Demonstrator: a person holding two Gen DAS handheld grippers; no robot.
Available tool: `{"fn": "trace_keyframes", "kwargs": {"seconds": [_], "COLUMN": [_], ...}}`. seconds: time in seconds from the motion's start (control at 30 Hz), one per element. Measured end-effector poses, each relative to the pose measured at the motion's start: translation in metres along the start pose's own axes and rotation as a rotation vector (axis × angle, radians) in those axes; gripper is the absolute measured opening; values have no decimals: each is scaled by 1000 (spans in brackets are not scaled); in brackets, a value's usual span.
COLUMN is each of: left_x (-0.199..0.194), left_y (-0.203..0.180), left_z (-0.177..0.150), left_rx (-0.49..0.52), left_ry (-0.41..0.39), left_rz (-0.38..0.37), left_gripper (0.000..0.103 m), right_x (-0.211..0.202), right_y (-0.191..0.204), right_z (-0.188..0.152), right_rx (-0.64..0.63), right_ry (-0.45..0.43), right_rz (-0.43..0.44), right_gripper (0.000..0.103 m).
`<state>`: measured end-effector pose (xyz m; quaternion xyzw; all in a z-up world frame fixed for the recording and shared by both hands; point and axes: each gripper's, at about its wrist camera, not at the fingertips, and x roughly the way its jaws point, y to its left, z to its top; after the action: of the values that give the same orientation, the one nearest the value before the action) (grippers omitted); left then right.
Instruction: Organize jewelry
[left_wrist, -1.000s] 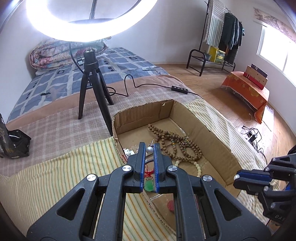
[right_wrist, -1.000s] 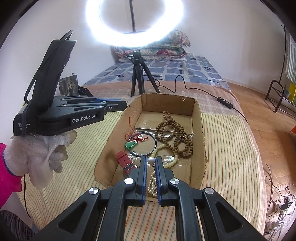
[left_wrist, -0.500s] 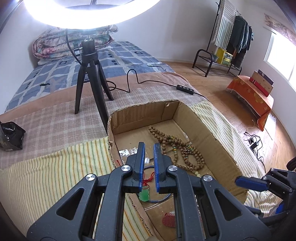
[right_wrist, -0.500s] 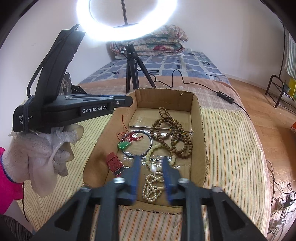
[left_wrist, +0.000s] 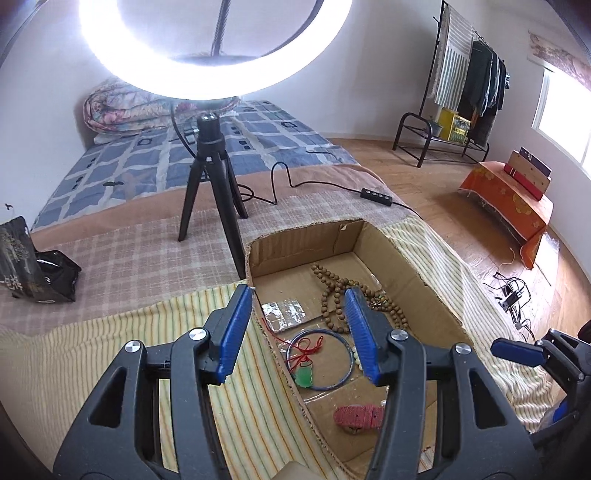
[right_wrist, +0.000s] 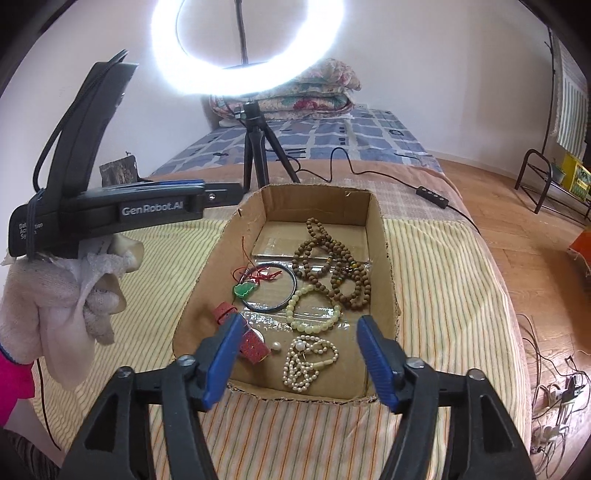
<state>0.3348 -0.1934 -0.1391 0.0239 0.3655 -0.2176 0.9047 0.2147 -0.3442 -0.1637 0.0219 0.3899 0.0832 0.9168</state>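
Bedroom with a wooden floor; a striped cloth (right_wrist: 436, 295) covers the bed where I work. On it sits an open cardboard box (right_wrist: 380, 236), and behind the box stands a lit ring light (right_wrist: 243, 48) on a tripod (right_wrist: 255, 147).

My right gripper (right_wrist: 299, 354) hovers over the box's near end, its jaws opening with nothing clamped between them. Below it lie a white pearl strand (right_wrist: 308, 363), one loose pearl (right_wrist: 276, 346) and a red piece (right_wrist: 253, 345). Farther in are a pale bead bracelet (right_wrist: 314, 308), a dark bangle (right_wrist: 269, 288) with a green pendant (right_wrist: 244, 290) on red cord, and brown wooden beads (right_wrist: 332, 266).

My left gripper (left_wrist: 297, 332) hangs over the box's left wall, jaws also opening and empty. A gloved hand (right_wrist: 55, 295) holds it.
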Motion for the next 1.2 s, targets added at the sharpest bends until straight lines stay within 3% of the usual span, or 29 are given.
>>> {"fn": "trace_keyframes", "kwargs": {"seconds": [0.17,0.27,0.33,0.37,0.53,0.97,1.2], "left_x": [-21,-33,-42,-48,-73,-147,-179], "left_y": [5,7,9,9,10,1,-3], "left_z": [3,4,4,4,4,-23,-49], "left_rx": [9,16,20,23,36,102,75], "left_ry": [-31,-48,-59,-70,-101,-129,-120], "left_rz": [27,57,67,74,106,154,150], "left_gripper": [54,54,62,70,80,81,81], "right_x": [-19,-29,-36,-39,-56,-113,-132], "right_y": [8,12,14,16,17,19,24], "right_z": [4,6,9,9,13,13,4], "right_rx": [-2,-8,-13,-16,-12,48,81], "right_ry": [-36,-49,-66,-73,-90,-159,-192], "right_rz": [-63,-104,-145,-160,-198,-259,-274], "right_gripper": [92,97,103,103,103,103,103]}}
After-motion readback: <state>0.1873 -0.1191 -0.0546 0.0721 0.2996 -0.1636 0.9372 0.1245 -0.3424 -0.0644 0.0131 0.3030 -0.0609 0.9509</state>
